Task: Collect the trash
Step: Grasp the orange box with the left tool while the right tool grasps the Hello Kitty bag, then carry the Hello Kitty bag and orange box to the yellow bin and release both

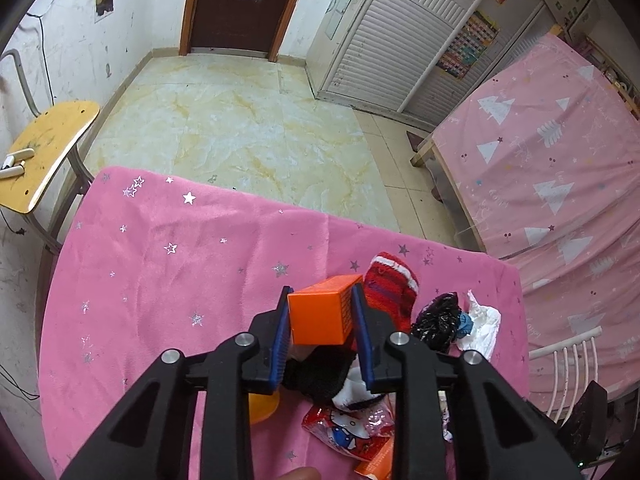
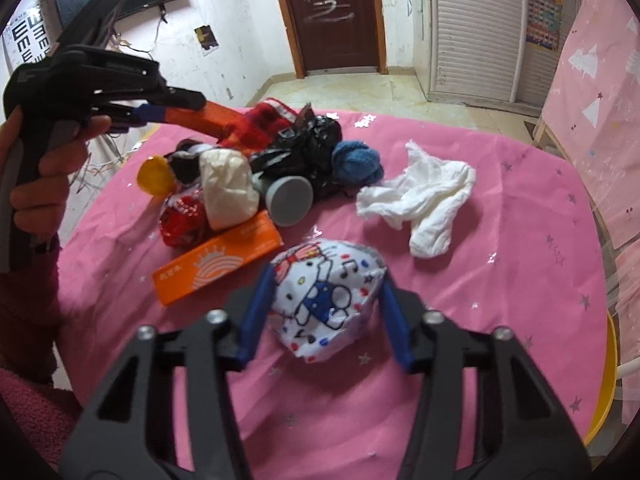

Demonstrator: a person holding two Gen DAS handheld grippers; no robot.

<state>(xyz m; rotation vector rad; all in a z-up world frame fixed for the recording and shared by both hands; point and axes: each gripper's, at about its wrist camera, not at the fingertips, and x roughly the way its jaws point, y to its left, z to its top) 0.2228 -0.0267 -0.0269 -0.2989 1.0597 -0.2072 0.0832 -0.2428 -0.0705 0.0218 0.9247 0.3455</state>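
with the left gripper [image 1: 322,312] pinching the orange box [image 1: 320,314], the right gripper [image 2: 326,308], jaws spread around the hello kitty wrapper [image 2: 326,296], should squeeze gently so it cannot slip.

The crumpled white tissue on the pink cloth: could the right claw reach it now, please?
Probably not yet: the right claw straddles the Hello Kitty wrapper, which lies between it and the white tissue.

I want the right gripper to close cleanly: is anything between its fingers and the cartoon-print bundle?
Nothing visible. The right gripper is open, its blue fingers flanking the cartoon-print bundle on the pink cloth. The orange box lies apart, to its left.
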